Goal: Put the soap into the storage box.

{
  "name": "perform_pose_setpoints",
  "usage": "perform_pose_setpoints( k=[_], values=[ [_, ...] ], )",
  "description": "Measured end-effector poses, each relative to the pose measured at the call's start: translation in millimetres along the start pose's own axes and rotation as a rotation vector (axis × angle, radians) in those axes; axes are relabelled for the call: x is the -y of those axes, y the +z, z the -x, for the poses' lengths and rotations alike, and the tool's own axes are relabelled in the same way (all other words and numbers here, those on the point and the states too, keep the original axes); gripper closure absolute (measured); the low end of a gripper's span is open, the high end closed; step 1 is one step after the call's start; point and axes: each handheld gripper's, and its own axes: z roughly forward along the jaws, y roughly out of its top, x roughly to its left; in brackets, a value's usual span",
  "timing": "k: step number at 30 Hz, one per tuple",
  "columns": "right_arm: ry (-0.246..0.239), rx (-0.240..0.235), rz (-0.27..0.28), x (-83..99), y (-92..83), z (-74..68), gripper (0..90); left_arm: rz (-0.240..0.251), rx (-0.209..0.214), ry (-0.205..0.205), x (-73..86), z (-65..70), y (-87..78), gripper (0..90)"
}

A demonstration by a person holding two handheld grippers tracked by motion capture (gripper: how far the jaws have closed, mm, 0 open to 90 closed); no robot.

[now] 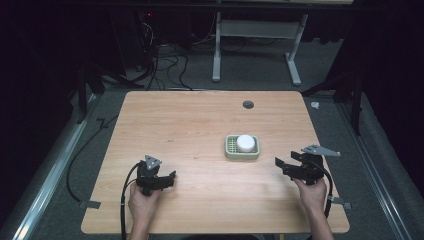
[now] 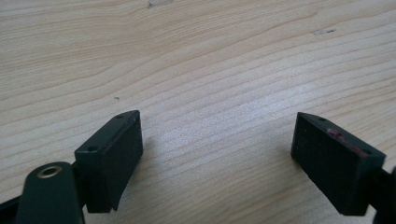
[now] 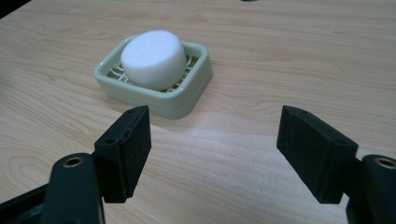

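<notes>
Right gripper (image 3: 215,154), jaws spread wide and empty, faces the white soap (image 3: 153,58) in its green dish (image 3: 187,100) at upper left; left gripper (image 2: 217,161) gapes empty over the bare table (image 2: 210,60).

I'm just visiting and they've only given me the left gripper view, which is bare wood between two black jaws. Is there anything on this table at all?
Observer: Yes, a pale green soap dish sits right of the table's middle.
Operator: Is the dish empty?
Observer: No, a white round soap lies in it, on the slatted floor.
Operator: Is anyone close to grabbing it?
Observer: The right gripper points toward the dish, jaws wide apart, not touching it.
Operator: And my own gripper?
Observer: The left gripper is held near the table's front left, well apart from the dish.
</notes>
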Motion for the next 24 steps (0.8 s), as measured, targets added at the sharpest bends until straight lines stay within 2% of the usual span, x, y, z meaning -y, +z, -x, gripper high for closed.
perform_pose_setpoints(
  k=[8, 24],
  values=[
    [0.011, 0.005, -0.022, 10.5, 4.9, -1.4, 26.8, 0.000, 0.000, 0.000, 0.0, 0.0, 0.0, 17.1],
    [-0.002, 0.012, -0.066, 28.1, 16.2, -8.4, 26.8, 0.000, -0.001, 0.000, 0.0, 0.1, 0.0, 17.1]
  ],
)
